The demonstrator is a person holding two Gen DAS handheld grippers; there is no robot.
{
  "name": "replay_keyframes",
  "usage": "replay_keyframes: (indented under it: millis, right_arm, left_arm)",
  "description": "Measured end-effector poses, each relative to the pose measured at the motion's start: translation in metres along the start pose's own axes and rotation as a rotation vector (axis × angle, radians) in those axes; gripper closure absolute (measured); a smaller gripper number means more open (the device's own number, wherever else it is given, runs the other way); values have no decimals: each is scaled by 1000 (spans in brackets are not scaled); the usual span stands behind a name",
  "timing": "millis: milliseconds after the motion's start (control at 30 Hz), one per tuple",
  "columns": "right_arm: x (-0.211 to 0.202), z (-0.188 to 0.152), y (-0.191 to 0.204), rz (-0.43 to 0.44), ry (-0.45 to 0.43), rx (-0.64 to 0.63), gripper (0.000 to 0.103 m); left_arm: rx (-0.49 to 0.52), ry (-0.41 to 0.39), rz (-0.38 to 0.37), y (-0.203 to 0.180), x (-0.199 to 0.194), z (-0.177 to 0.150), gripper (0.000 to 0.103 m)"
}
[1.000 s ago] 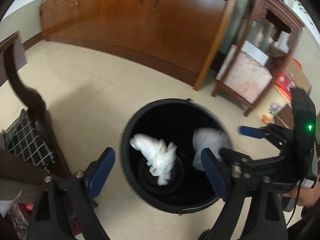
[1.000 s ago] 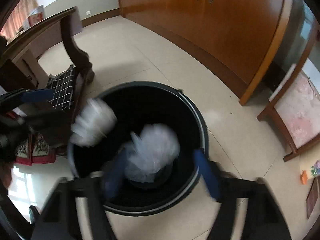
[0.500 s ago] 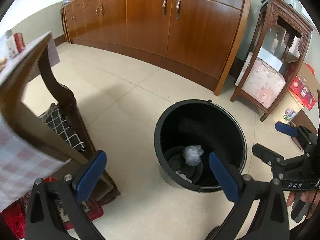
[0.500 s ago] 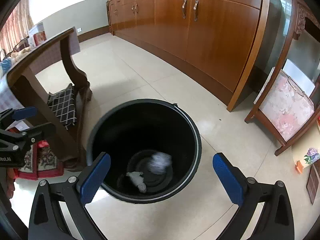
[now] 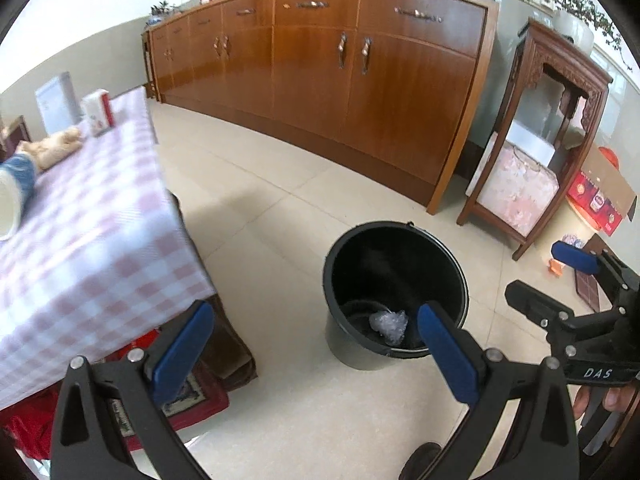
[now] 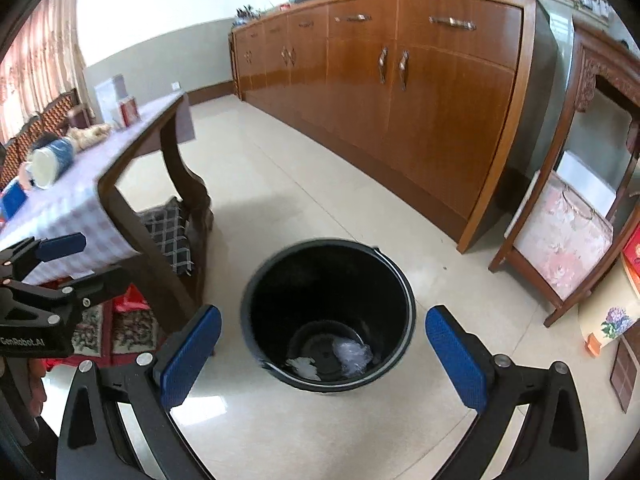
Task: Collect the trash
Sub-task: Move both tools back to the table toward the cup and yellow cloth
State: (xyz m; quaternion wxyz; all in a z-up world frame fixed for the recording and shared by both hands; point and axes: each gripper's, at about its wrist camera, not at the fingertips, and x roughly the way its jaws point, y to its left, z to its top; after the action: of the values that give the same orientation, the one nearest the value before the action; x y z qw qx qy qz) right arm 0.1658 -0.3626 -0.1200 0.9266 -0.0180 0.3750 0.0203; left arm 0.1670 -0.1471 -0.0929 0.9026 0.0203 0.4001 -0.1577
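A: On our left stands the checked-cloth table [image 5: 92, 216], a mug [image 6: 50, 160] lying on it; the black bucket [image 6: 408, 292] sits clear on pale tile floor [image 6: 280, 184].

B: We see both wads of trash [image 6: 352, 354] at its bottom. Left gripper [image 5: 316, 354] and right gripper [image 6: 324, 354] are spread wide, empty. The sideboard [image 5: 320, 80] runs behind; the stand [image 5: 532, 168] is cut off.

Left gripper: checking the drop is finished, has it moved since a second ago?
Yes. The left gripper has pulled up and away; the bucket now looks smaller.
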Motion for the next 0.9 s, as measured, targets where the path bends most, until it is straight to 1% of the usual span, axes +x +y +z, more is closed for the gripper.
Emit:
replay_keyframes:
  millis: [267, 400, 467, 567, 700, 800, 867, 900]
  right_arm:
    - [-42, 16, 43, 24, -67, -37, 0]
    - [-52, 23, 59, 45, -94, -60, 0]
    - [-57, 29, 73, 68, -111, -74, 0]
    - [-62, 37, 98, 97, -138, -104, 0]
    - [-65, 48, 137, 149, -184, -151, 0]
    - [-64, 56, 165, 220, -200, -173, 0]
    - [-61, 60, 187, 260, -209, -196, 0]
    - [-60, 61, 196, 273, -207, -205, 0]
  left_arm:
    - [-56, -88, 65, 33, -48, -6, 0]
    - [-81, -113, 105, 50, -63, -9, 0]
    - [-95, -122, 130, 56, -69, -13, 0]
    - [-135, -143, 162, 76, -83, -18, 0]
    - [-203, -194, 230, 113, -106, -24, 0]
    - [-253, -226, 295, 140, -126, -33, 0]
    - [-278, -231, 314, 156, -136, -40, 0]
    - [-290, -234, 338, 165, -141, -44, 0]
